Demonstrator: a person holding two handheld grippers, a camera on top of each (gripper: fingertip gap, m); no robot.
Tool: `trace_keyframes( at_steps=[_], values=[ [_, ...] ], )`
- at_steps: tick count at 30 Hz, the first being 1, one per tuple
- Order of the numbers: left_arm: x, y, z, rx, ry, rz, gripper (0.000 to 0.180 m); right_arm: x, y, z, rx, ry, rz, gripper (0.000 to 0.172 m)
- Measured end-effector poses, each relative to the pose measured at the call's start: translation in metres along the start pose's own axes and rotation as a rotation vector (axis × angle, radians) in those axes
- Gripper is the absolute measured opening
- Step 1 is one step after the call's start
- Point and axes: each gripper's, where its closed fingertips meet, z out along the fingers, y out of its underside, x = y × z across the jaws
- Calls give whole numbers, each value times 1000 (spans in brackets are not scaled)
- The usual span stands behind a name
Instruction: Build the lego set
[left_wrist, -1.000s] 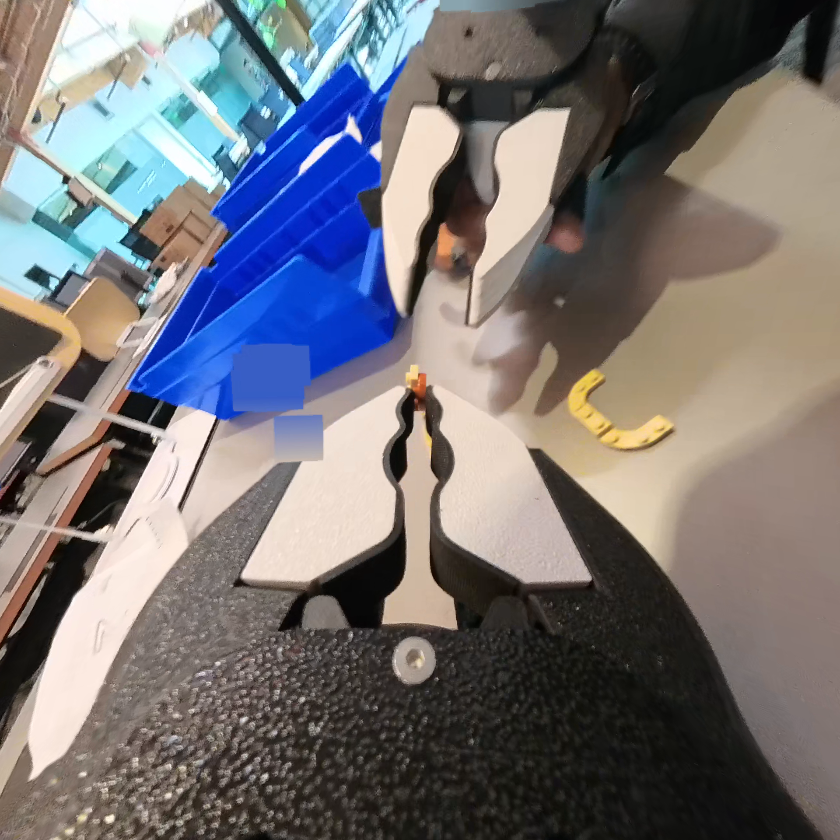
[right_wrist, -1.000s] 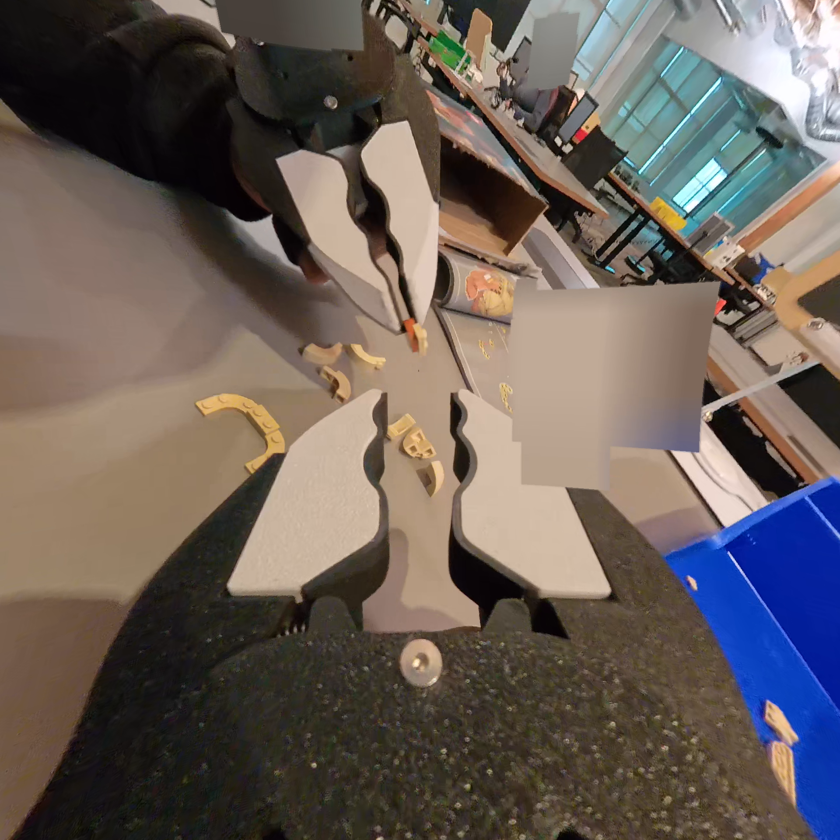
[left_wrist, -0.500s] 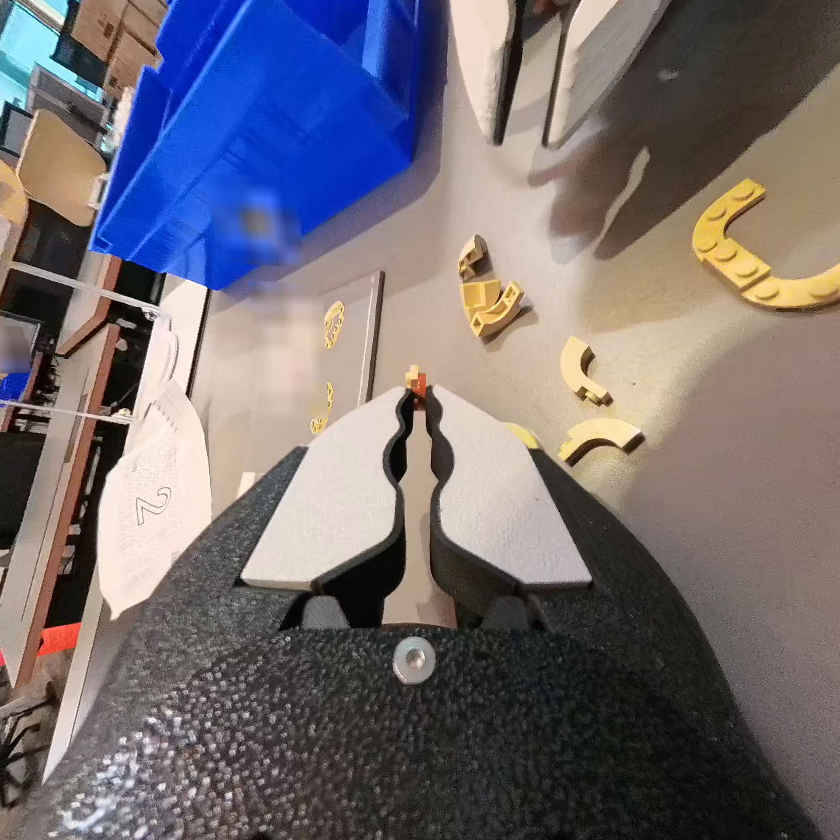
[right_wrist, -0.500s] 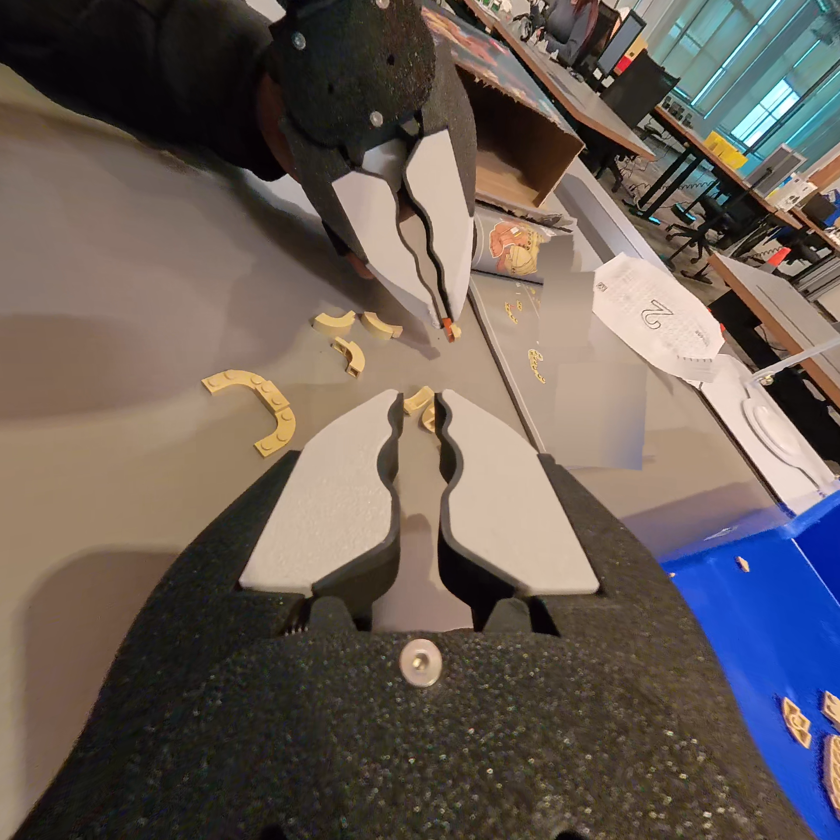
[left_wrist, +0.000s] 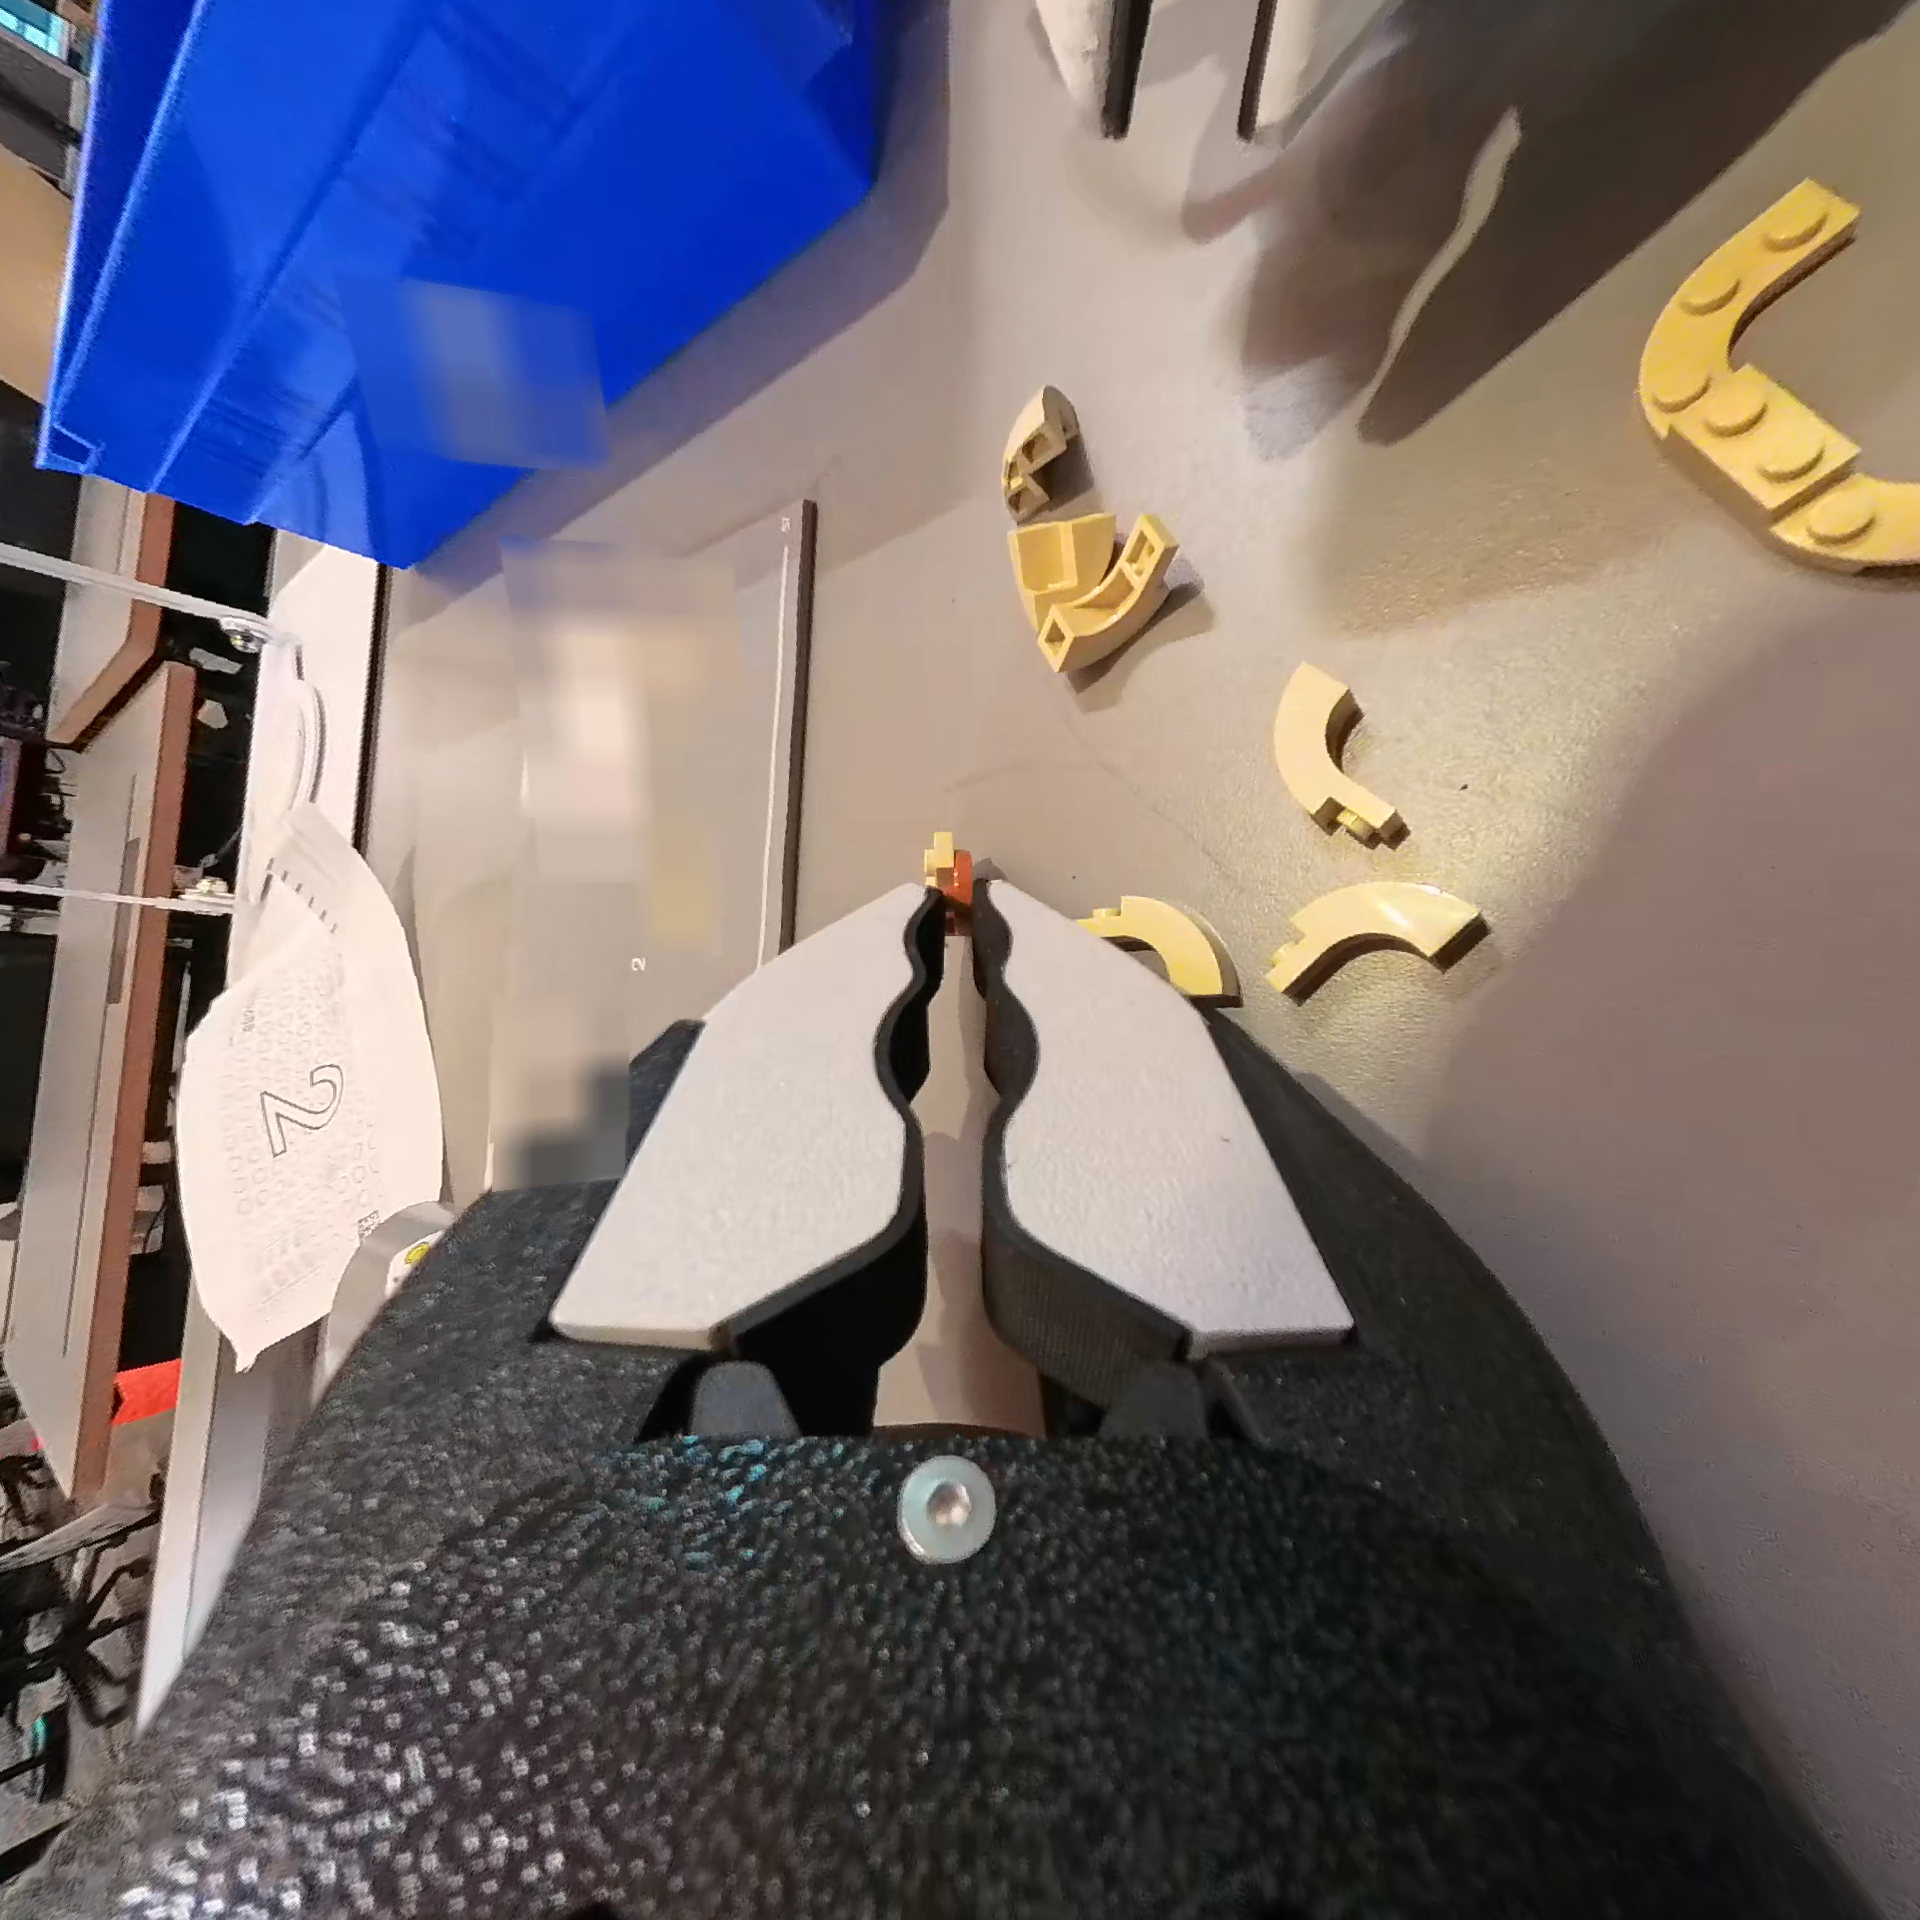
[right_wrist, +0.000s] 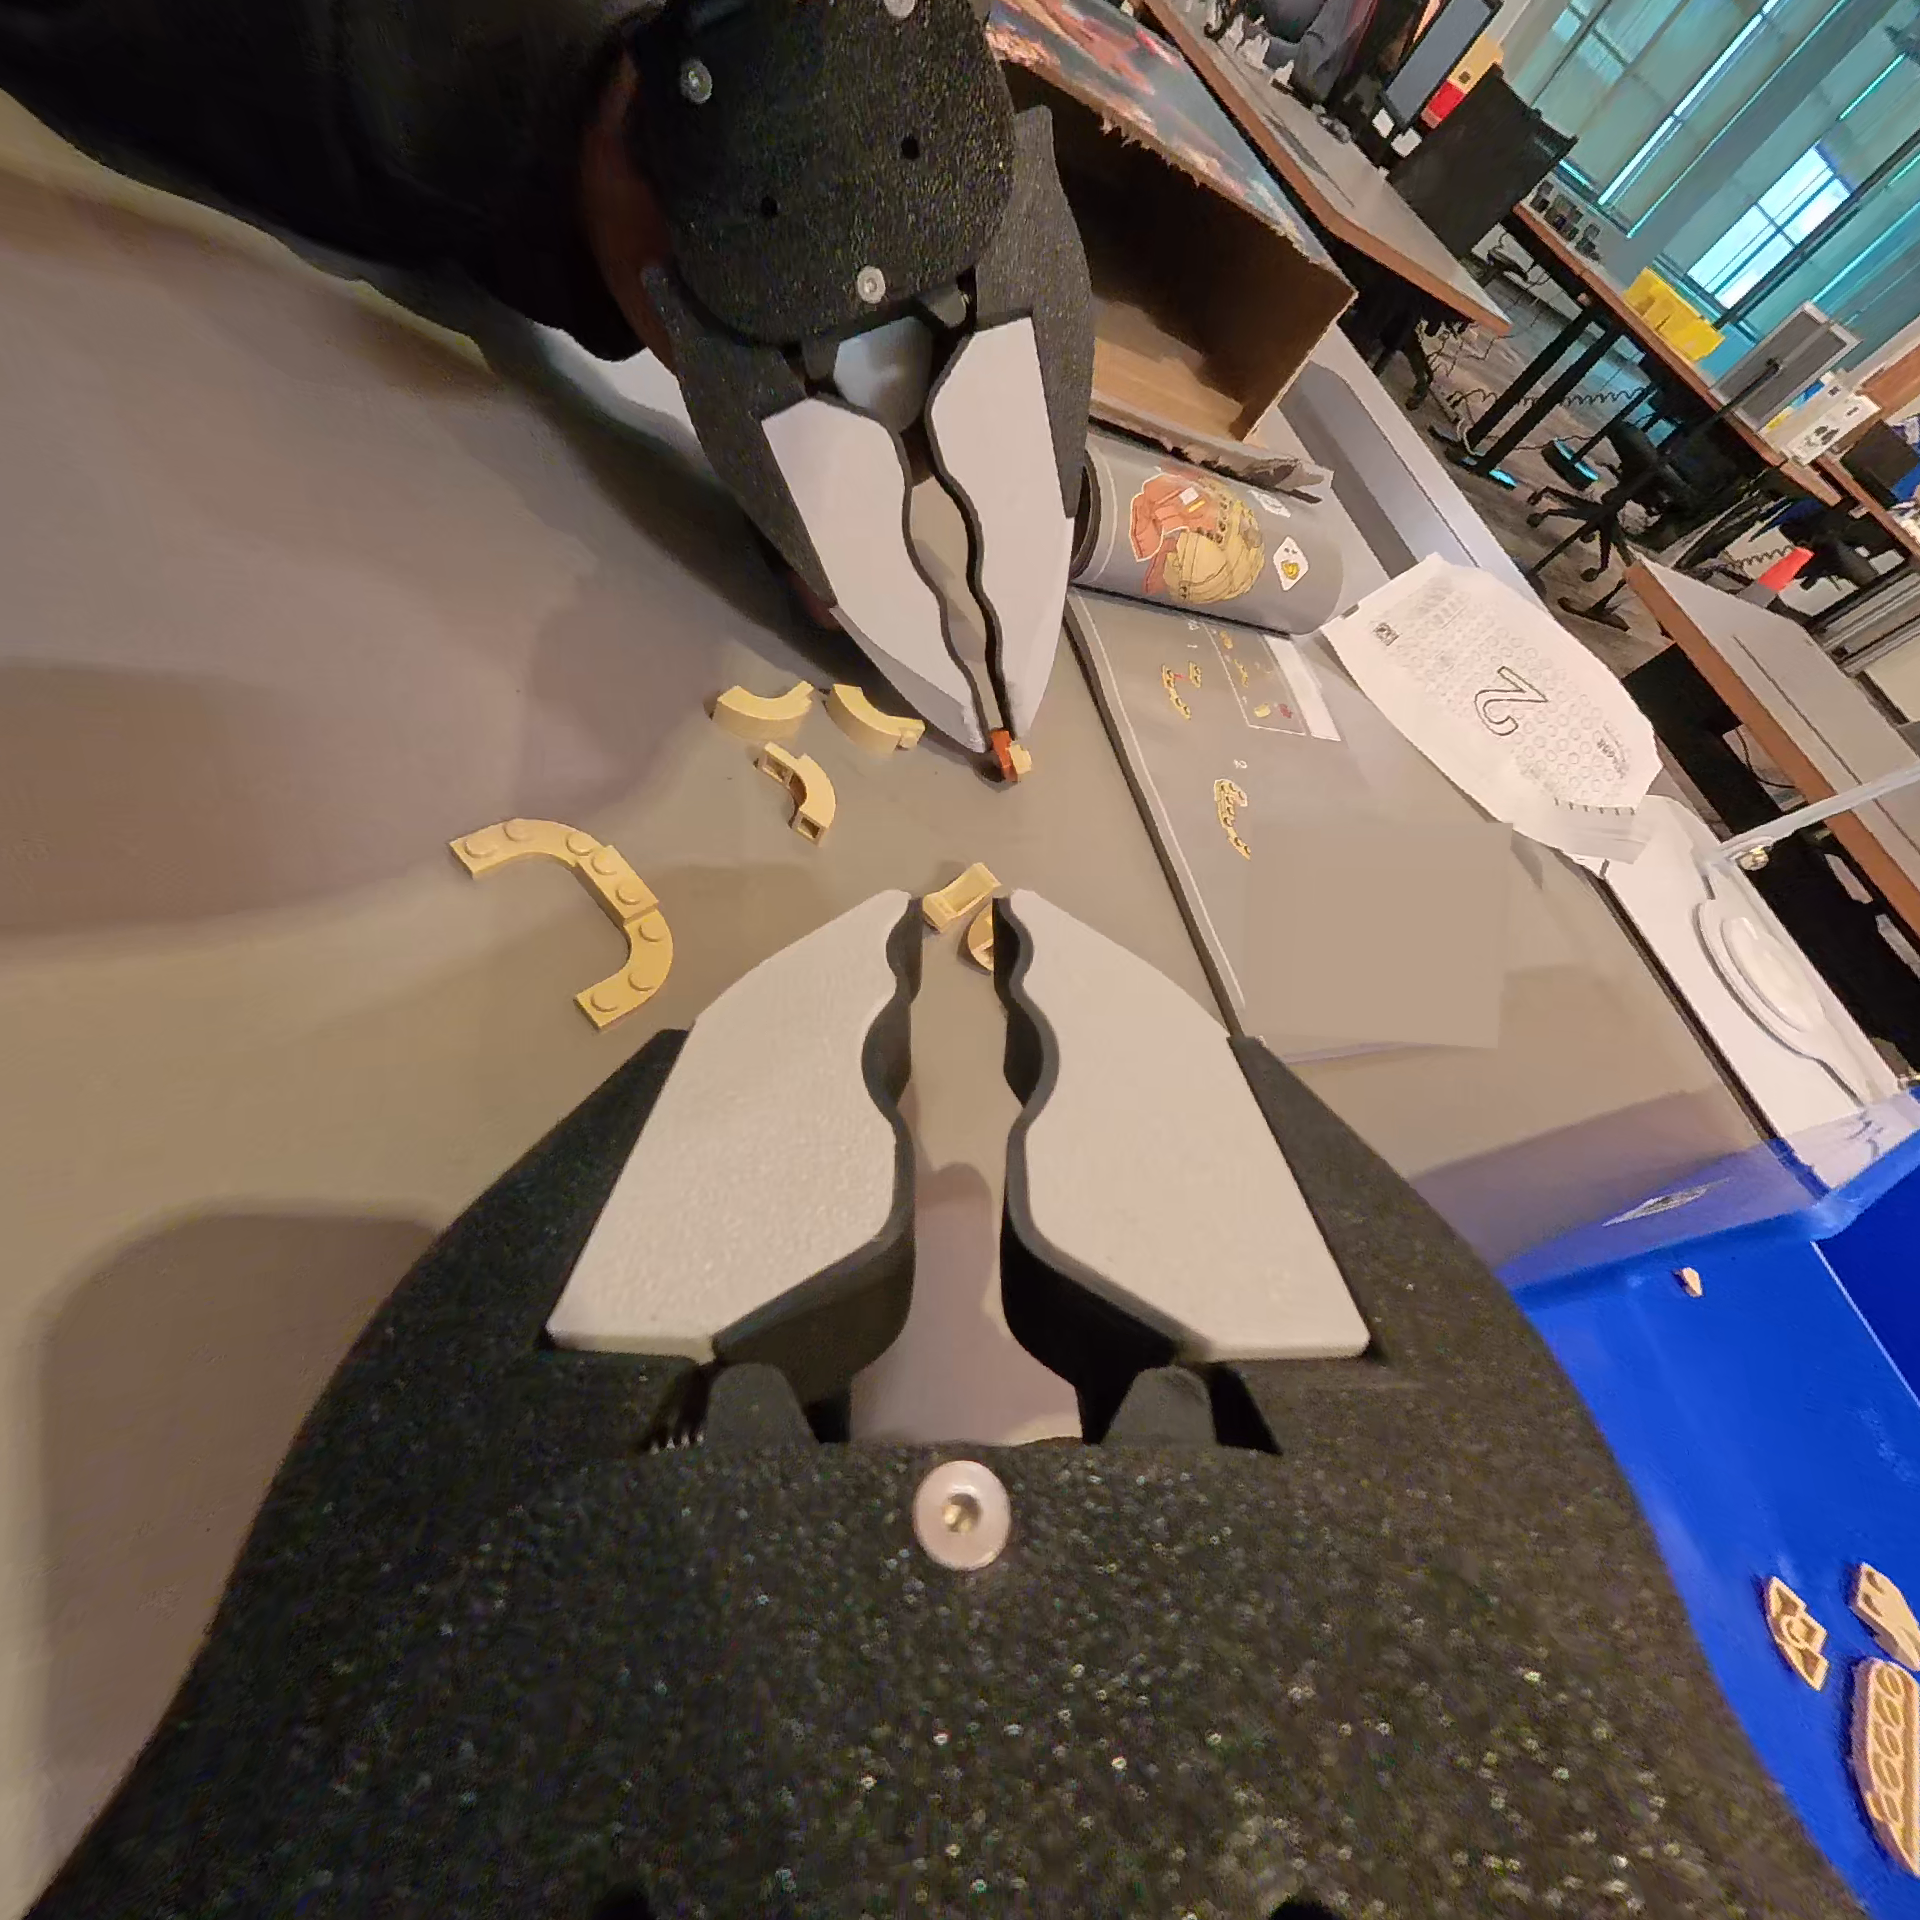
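Two grippers: your left gripper (left_wrist: 954, 902) pinches a small orange-and-tan brick piece (left_wrist: 952, 878) at frame centre, low over the grey table (left_wrist: 1558, 1247). Your right gripper (right_wrist: 958, 914) stands slightly parted at centre, over loose tan curved bricks (right_wrist: 961, 894), pads not pressing them.

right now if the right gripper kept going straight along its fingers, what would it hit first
Most likely the small tan curved bricks lying on the grey table just beyond the right gripper fingertips. Farther along that line is the left gripper, pinching a small orange-and-tan piece. Depth is uncertain.
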Motion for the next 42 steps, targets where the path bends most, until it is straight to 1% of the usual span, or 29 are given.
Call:
trace_keyframes(
  at_steps=[12,16,23,26,30,36,42],
  values=[
    [3,-1,0,-2,23,-8,5,-2,3,1,-20,-1,-22,13],
    [6,-3,-2,9,48,-14,8,-1,3,1,-23,-2,-17,13],
    [12,-9,-5,42,109,-70,12,1,4,2,-25,3,-5,13],
    [8,-14,-9,83,118,-118,12,2,4,2,-26,9,-1,13],
    [-2,-21,-15,154,117,-221,12,7,6,2,-41,35,10,13],
    [-18,-25,-19,228,82,-375,11,23,19,4,-114,119,46,13],
    [-23,-30,-20,284,63,-457,11,34,29,6,-175,174,68,15]
  ],
)
